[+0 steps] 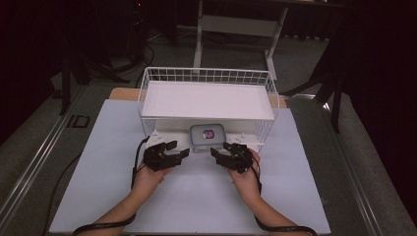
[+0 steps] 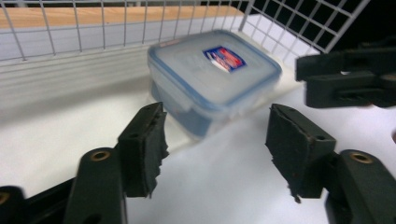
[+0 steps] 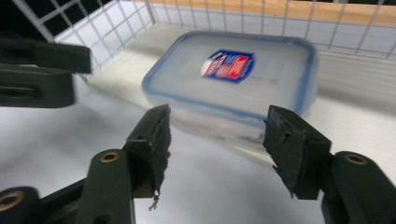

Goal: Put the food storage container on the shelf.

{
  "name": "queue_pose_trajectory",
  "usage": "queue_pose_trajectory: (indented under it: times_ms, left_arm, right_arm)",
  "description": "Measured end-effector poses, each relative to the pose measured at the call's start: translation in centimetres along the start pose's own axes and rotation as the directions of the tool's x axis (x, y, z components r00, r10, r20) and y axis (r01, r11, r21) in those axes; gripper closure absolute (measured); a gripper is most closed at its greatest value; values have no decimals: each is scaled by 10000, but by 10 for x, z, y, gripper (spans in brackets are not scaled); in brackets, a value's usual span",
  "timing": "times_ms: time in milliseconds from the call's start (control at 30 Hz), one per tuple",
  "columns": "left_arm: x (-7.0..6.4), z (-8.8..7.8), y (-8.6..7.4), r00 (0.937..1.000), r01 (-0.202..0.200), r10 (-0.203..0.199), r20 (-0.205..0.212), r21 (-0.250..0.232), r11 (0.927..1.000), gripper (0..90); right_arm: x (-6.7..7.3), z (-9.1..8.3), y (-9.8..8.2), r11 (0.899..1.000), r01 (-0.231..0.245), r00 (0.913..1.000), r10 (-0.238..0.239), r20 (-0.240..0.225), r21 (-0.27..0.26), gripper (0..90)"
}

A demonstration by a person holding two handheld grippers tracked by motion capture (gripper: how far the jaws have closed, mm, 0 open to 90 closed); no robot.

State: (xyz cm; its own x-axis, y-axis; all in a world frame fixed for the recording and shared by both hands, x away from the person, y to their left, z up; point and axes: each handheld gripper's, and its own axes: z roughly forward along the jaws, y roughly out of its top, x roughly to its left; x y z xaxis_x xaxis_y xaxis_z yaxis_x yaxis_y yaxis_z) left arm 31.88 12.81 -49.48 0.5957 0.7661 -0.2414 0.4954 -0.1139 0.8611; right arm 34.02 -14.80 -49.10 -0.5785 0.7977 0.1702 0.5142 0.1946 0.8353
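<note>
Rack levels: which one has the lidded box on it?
The lower level, under the upper shelf, holds the lidded box; the upper shelf is bare.

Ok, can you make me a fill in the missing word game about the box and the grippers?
1. The plastic box sits on the ______ shelf of the white wire rack.
2. The box's lid has a ______ rim.
3. The left gripper and the right gripper are both ______, with nothing between their jaws.
4. The rack's top shelf is ______.

Missing words: bottom; blue; open; empty
</note>
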Motion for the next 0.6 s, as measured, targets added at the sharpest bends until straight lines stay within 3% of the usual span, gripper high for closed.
queue_pose_trajectory:
  times_ms: [100,167,300,333,400,500,533,600]
  left_arm:
    - [-4,-11,-7,9997,-206,204,125,150,9997,375]
    - [-5,-17,-14,9996,-42,33,291,281,9996,375]
    - [-6,-25,-23,9991,-14,3,434,240,9997,369]
    - [-5,-28,-25,9969,-47,34,785,160,9999,338]
    - [-6,-30,-27,9968,-140,131,789,106,9998,332]
    - [-8,-32,-29,9931,-282,290,1136,-80,9996,319]
    - [-8,-32,-29,9902,-366,387,1340,-181,9992,279]
    - [-9,-32,-29,9897,-414,439,1364,-212,9989,248]
  right_arm:
    - [8,2,-3,9995,271,9996,-270,-80,162,436]
    - [11,4,-5,9989,349,9993,-344,-168,305,471]
    - [17,6,-8,9976,548,9983,-555,173,414,720]
    - [17,6,-8,9974,581,9980,-592,237,434,804]
    - [17,9,-7,9962,696,9973,-708,207,520,897]
    - [16,15,-7,9946,757,9965,-780,295,716,898]
    - [15,16,-8,9943,751,9966,-774,286,753,898]
    - [15,19,-8,9943,709,9969,-733,282,802,898]
